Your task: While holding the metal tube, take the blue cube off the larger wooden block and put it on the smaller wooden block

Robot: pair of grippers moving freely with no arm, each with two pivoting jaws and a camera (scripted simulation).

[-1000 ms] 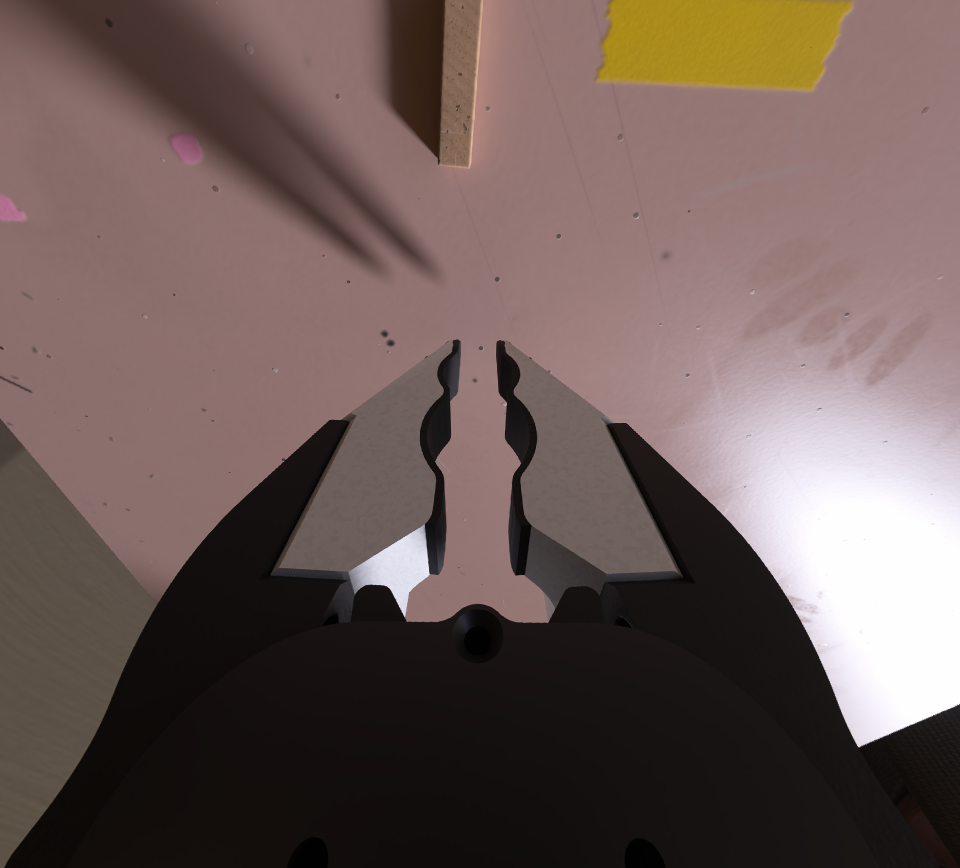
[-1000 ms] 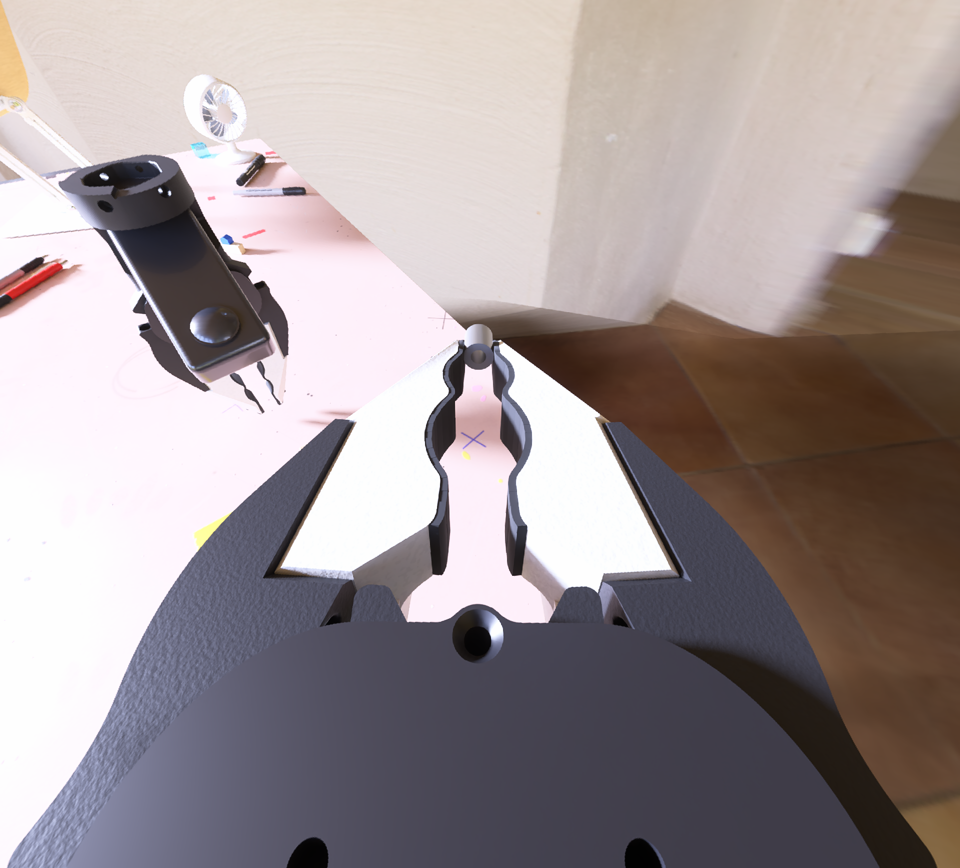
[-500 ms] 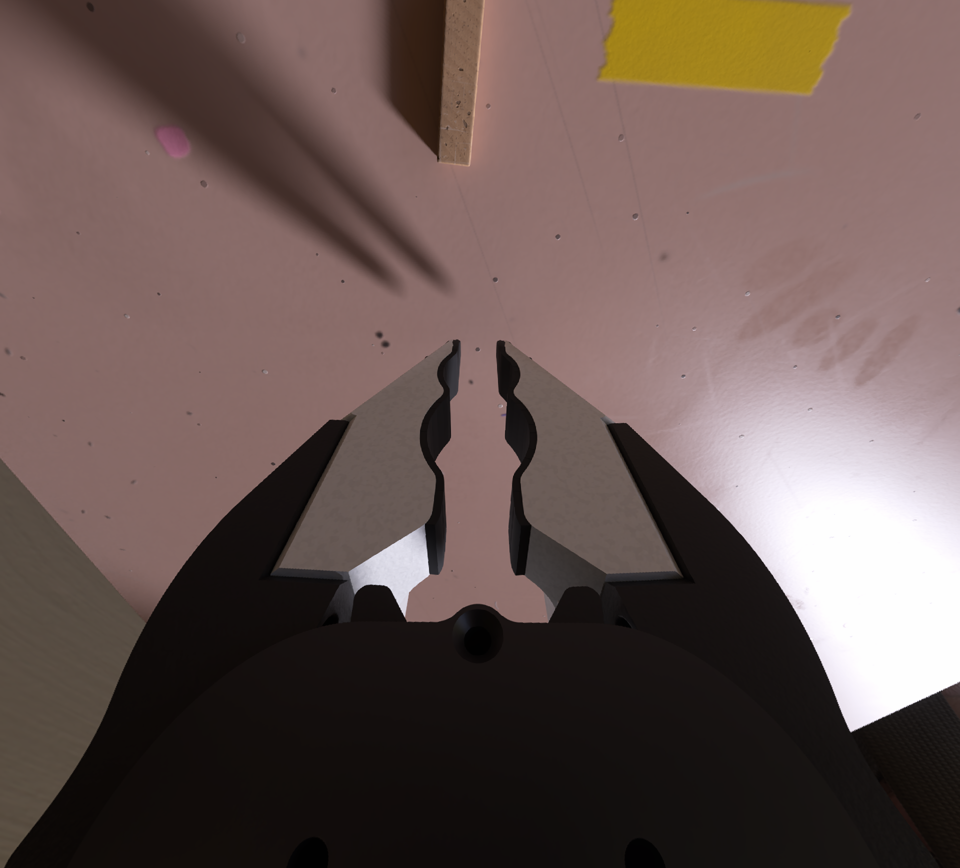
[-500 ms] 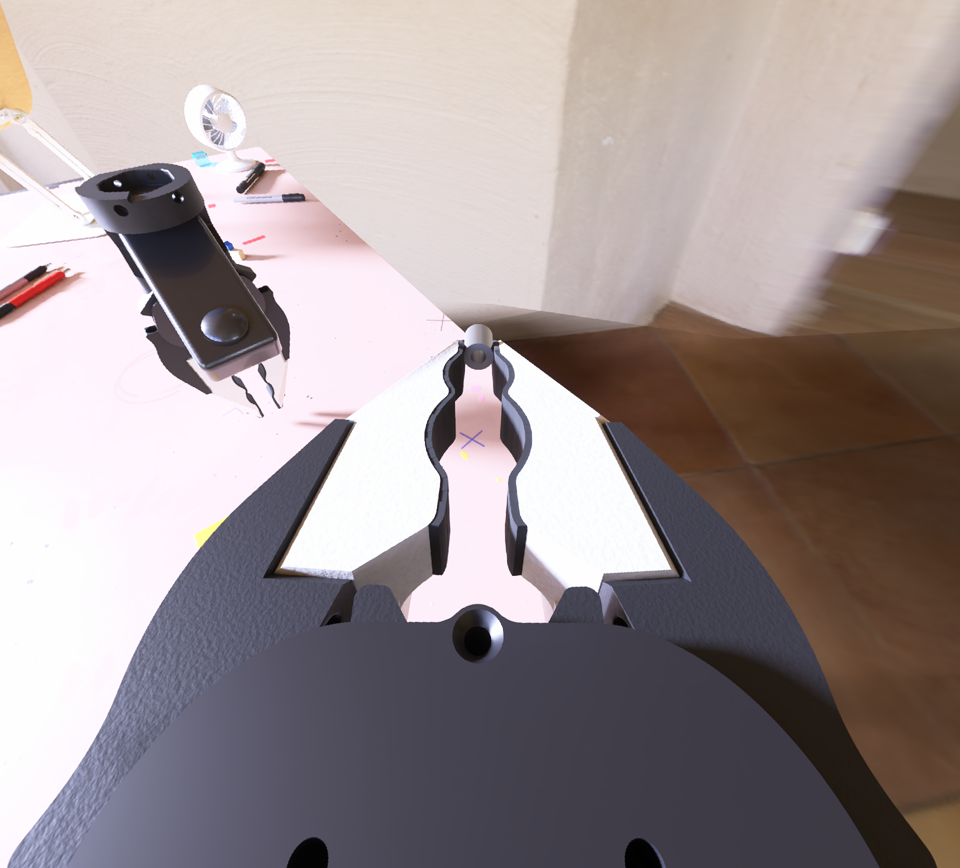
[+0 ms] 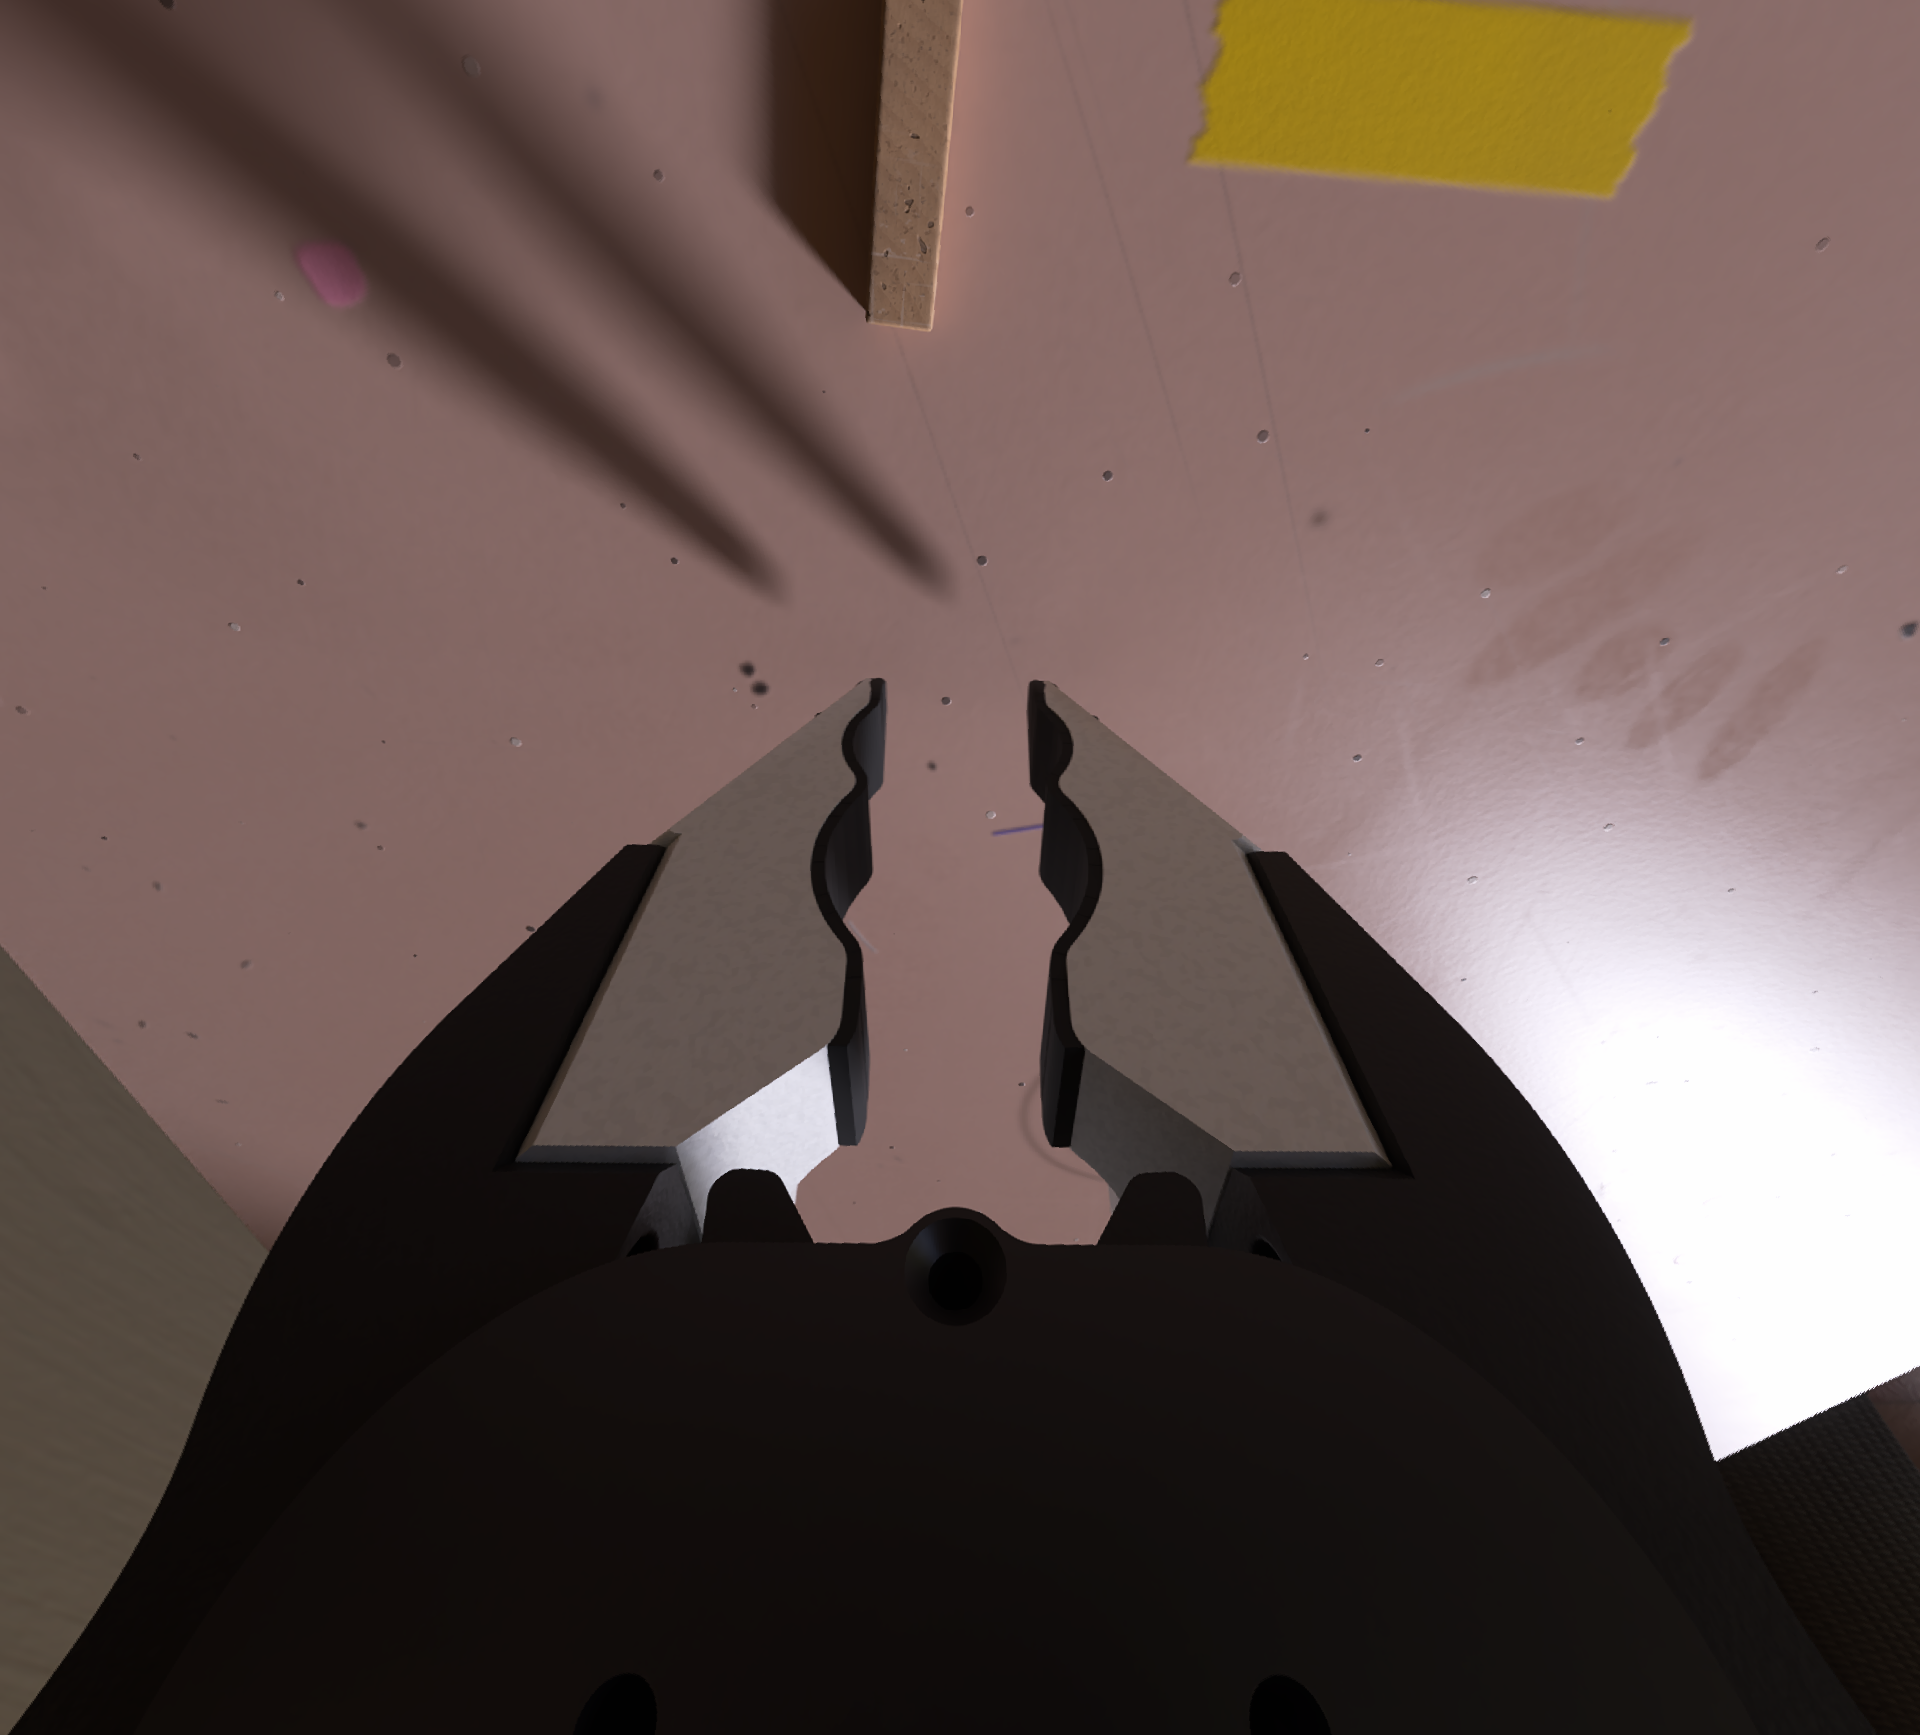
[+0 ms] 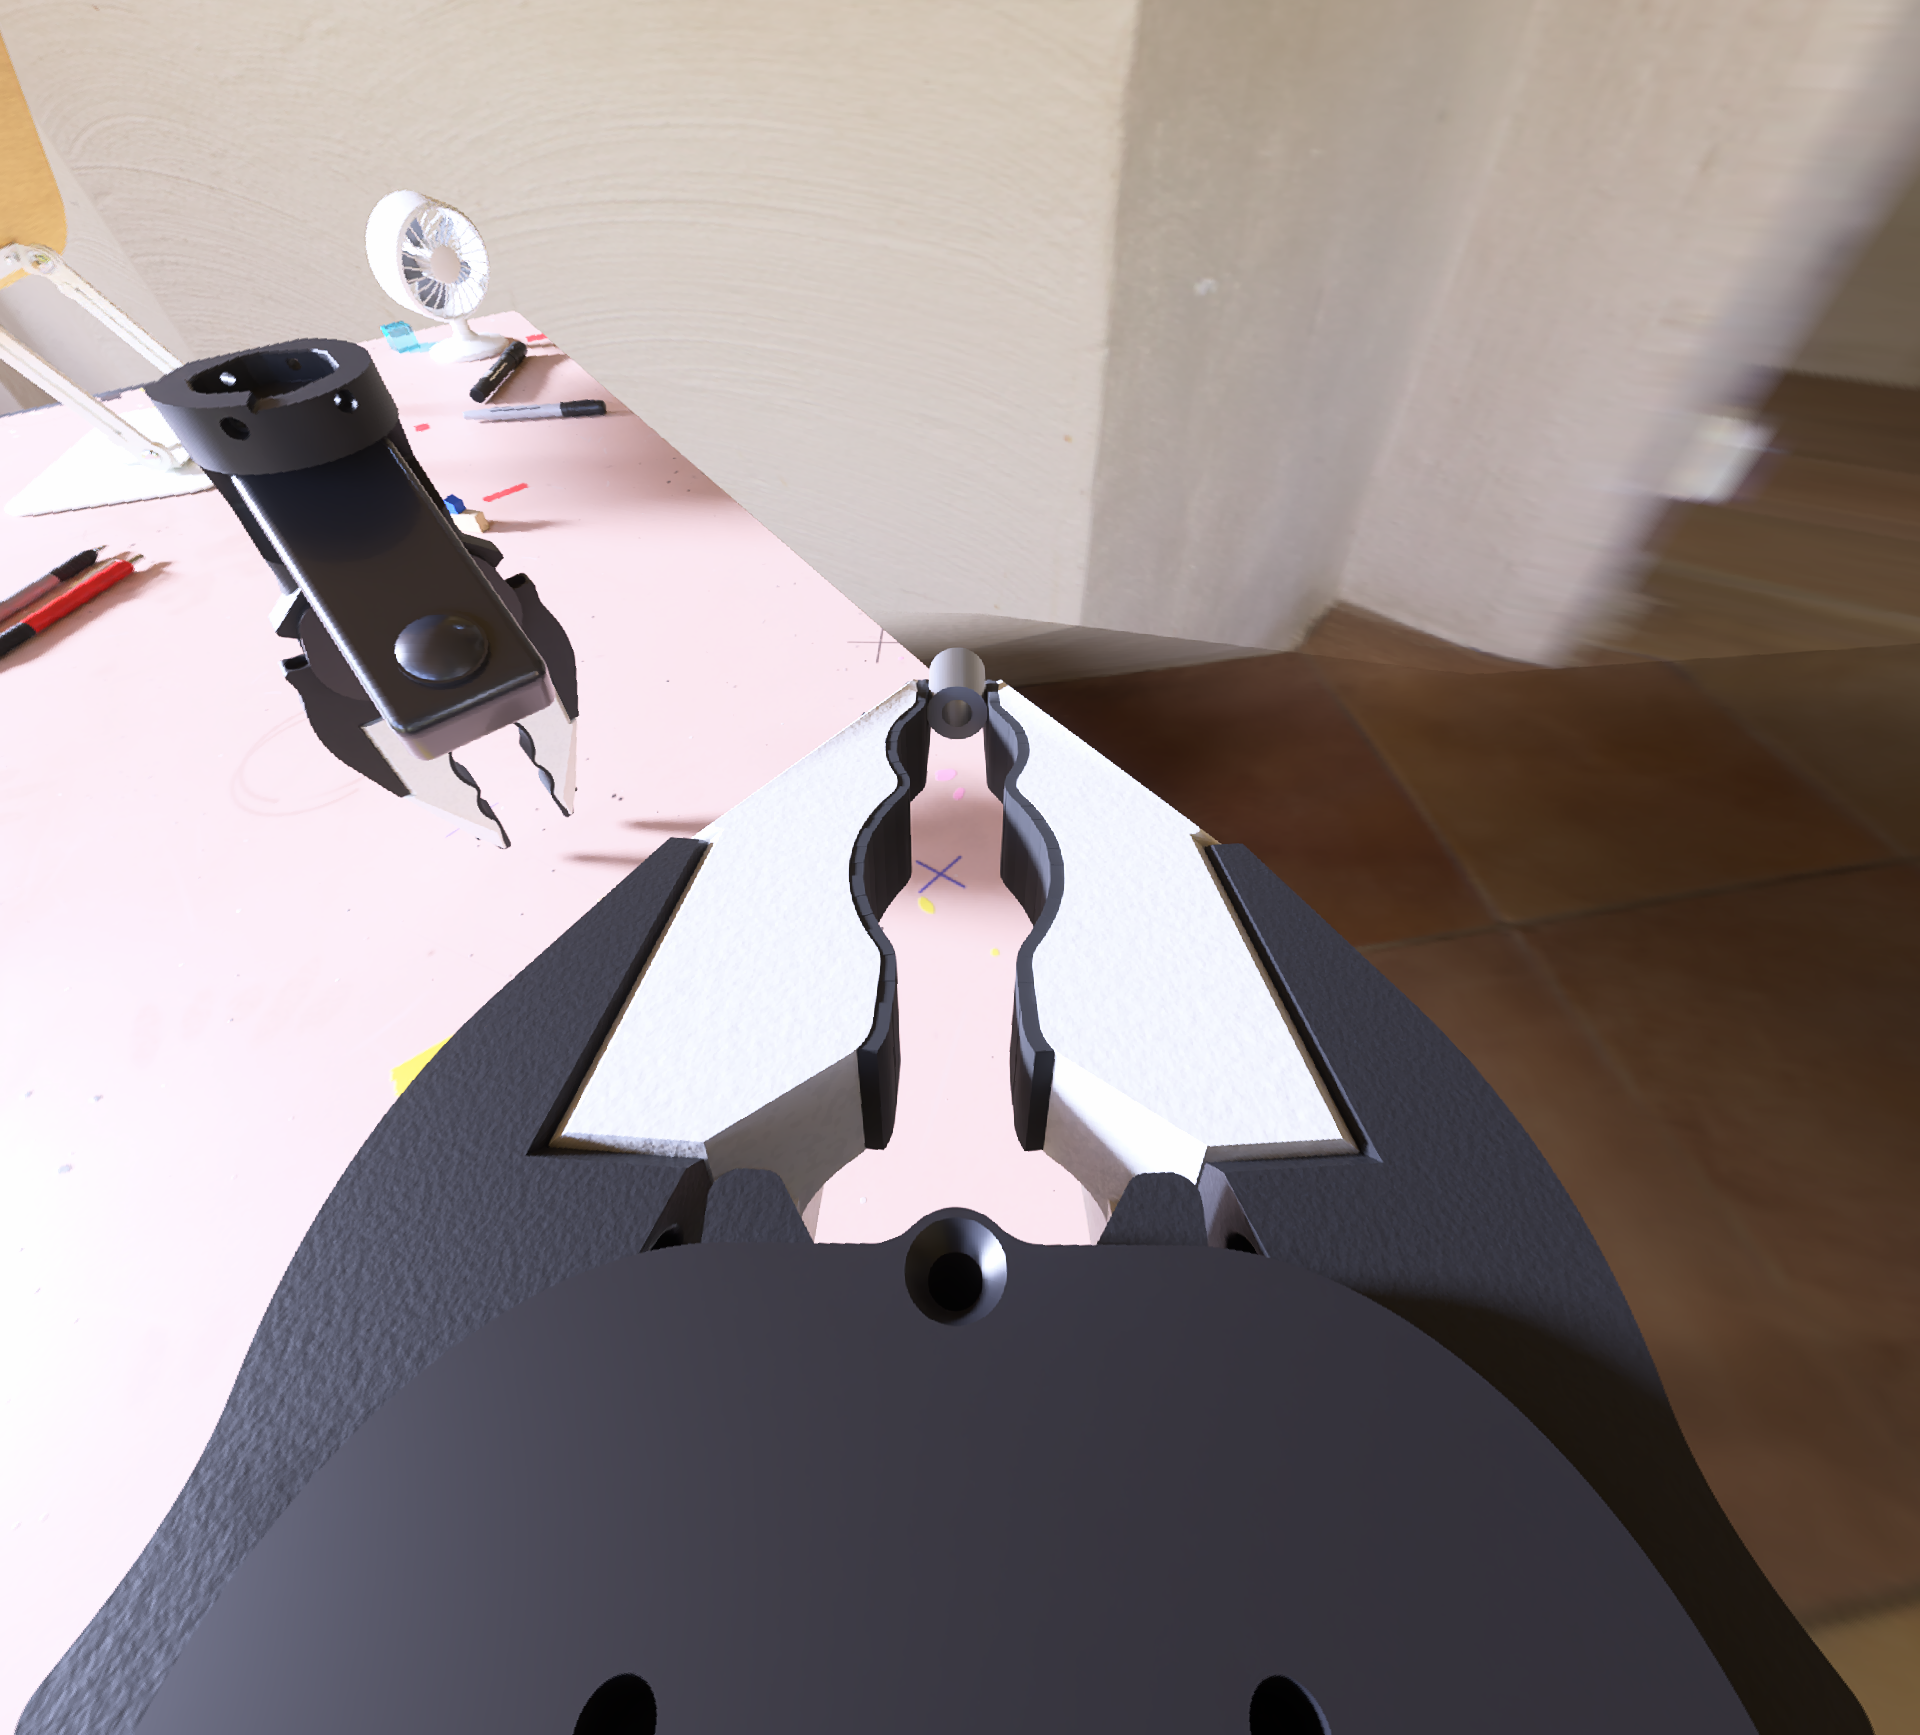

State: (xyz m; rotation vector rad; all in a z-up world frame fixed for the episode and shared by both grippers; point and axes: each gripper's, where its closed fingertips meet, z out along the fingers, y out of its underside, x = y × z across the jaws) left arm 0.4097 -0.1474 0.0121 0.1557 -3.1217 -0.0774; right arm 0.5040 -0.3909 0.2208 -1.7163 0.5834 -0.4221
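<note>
Blue cube [image 6: 453,503] barely discernible — tiny, far back on the pink counter [image 6: 187,958] beside a wooden block [image 5: 918,116]. Right claw [image 6: 955,698] pinches the metal tube [image 6: 956,706]; left claw [image 5: 954,698] spread, empty. Plaster wall [image 6: 790,251] borders the counter.

Bare pink desk [image 5: 1351,542] is being left open ahead of the left tool [image 5: 956,698]; passage is being narrowed only by a thin wooden block [image 5: 920,116] lying farther off, slightly left.
</note>
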